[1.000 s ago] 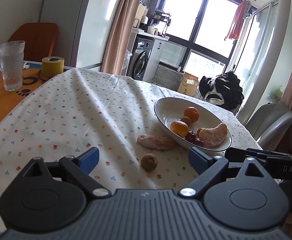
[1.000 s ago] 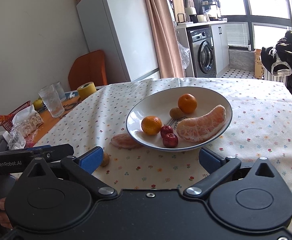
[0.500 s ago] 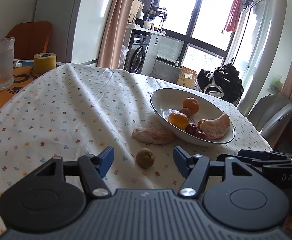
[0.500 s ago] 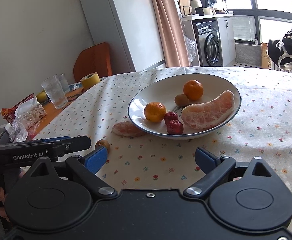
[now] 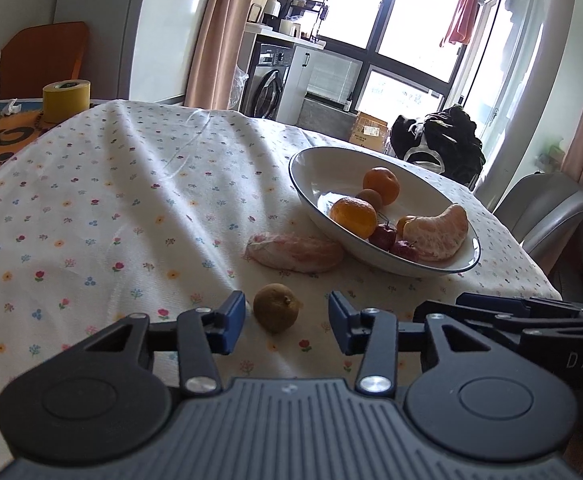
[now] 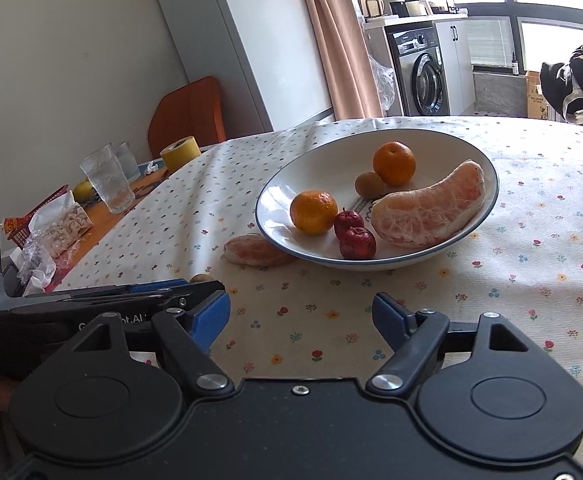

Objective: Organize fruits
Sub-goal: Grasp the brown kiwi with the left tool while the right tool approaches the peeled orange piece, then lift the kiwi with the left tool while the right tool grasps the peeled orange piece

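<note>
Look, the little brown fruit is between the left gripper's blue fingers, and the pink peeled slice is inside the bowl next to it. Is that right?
Not quite. The little brown fruit does sit between the open fingers of the left gripper, but the pink peeled slice lies on the tablecloth, just outside the bowl, against its near rim. The left wrist view shows it.

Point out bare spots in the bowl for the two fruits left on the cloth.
The bowl is bare along its far and left wall, behind the oranges. Its near right side is crowded by the pomelo wedge and red fruits.
</note>
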